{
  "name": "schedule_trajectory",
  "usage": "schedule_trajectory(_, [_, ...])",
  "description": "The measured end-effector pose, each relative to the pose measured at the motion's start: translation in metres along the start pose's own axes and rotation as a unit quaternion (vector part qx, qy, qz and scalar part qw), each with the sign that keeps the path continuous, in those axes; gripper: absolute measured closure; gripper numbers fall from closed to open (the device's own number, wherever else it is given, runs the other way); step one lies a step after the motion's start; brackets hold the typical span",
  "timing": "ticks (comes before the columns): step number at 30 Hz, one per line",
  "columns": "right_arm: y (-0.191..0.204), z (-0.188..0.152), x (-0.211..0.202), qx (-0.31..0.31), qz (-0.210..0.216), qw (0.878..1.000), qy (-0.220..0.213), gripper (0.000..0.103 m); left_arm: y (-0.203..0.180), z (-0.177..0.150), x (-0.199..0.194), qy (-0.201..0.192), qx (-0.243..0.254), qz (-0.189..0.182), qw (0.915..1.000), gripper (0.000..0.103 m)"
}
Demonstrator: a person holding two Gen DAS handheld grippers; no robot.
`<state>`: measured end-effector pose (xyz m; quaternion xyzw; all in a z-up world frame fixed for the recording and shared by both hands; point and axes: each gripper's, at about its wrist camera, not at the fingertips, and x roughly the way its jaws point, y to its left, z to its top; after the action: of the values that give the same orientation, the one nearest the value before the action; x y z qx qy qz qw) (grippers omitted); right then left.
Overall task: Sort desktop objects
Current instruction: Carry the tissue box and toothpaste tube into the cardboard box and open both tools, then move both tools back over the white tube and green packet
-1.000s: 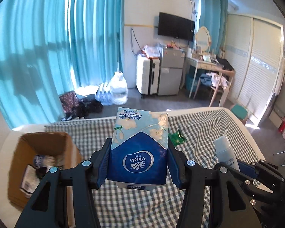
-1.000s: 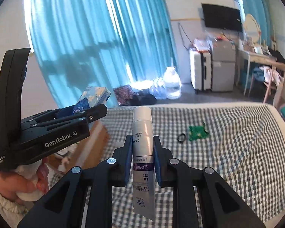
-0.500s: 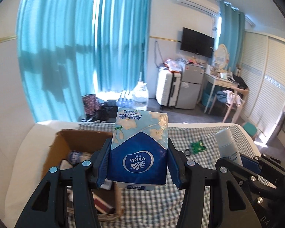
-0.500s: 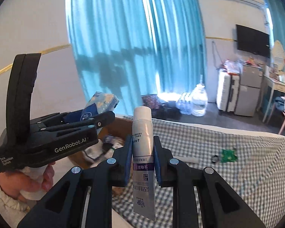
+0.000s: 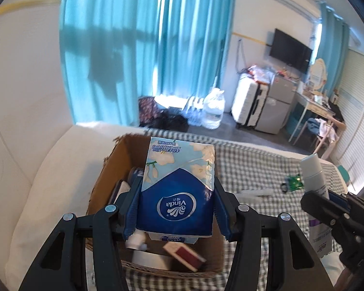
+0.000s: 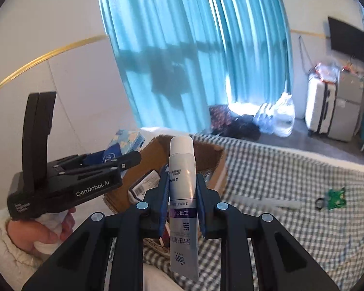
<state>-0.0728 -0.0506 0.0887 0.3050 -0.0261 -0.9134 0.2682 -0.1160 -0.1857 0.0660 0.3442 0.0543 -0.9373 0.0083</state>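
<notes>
A: Okay, quick one. Left gripper (image 5: 177,208) is clenched on the blue-and-white soft tissue pack with the flower print (image 5: 178,184), pads pressing both its sides. Pack stands upright between the jaws, and the open brown cardboard box (image 5: 114,169) sits right below and ahead of it.

B: Right gripper (image 6: 183,194)?

A: Grasping the white squeeze tube with the purple band (image 6: 182,181), cap end pointing away from the gripper, crimped end hanging under the jaws. The box lies ahead and slightly left of it, beyond the tips.

B: Risks?

A: Box is already crowded, with a dark red-edged book (image 5: 184,257) and other stuff I can't identify. If the pack drops on that pile it may tip and slide over the low front wall onto the grey-and-white checked cloth (image 5: 254,169).

B: And the tube?

A: Narrow grip on a slick round body, so it could pivot or slip out before it's over the box. Both grippers sit close together, and going in at once they could knock each other or the box's rim.

B: Leftovers?

A: Green packet (image 6: 336,197), small black ring (image 6: 319,203) and a white stick (image 6: 267,203) lie on the cloth, well right of the right gripper.
</notes>
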Motion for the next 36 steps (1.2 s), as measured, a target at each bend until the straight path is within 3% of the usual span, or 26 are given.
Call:
schedule_trajectory(10, [-0.013, 0.003, 0.111, 0.024, 0.027, 0.997, 0.072, 0.083, 0.036, -0.018, 0.072, 0.068, -0.018, 0.016, 0.9974, 0.049])
schedule_trajectory(19, [-0.019, 0.017, 0.181, 0.043, 0.029, 0.994, 0.099, 0.082, 0.063, -0.044, 0.114, 0.124, -0.034, 0.030, 0.9912, 0.048])
schedule_trajectory(21, [-0.020, 0.023, 0.182, 0.050, 0.026, 0.994, 0.089, 0.079, 0.063, -0.046, 0.116, 0.123, -0.031, 0.030, 0.9915, 0.045])
schedule_trajectory(23, [-0.022, 0.028, 0.176, 0.062, 0.034, 0.995, 0.070, 0.044, 0.064, -0.044, 0.115, 0.121, -0.030, 0.036, 0.9915, 0.031])
schedule_trajectory(24, [-0.022, 0.030, 0.173, 0.066, 0.034, 0.995, 0.060, 0.038, 0.063, -0.044, 0.113, 0.118, -0.030, 0.045, 0.9915, 0.019])
schedule_trajectory(26, [-0.023, 0.034, 0.160, 0.066, 0.026, 0.997, 0.042, 0.037, 0.061, -0.043, 0.105, 0.110, -0.031, 0.053, 0.9920, 0.013])
schedule_trajectory(36, [-0.027, 0.045, 0.082, 0.067, -0.003, 0.998, -0.002, 0.037, 0.028, -0.024, 0.051, 0.079, -0.015, 0.065, 0.9946, 0.008])
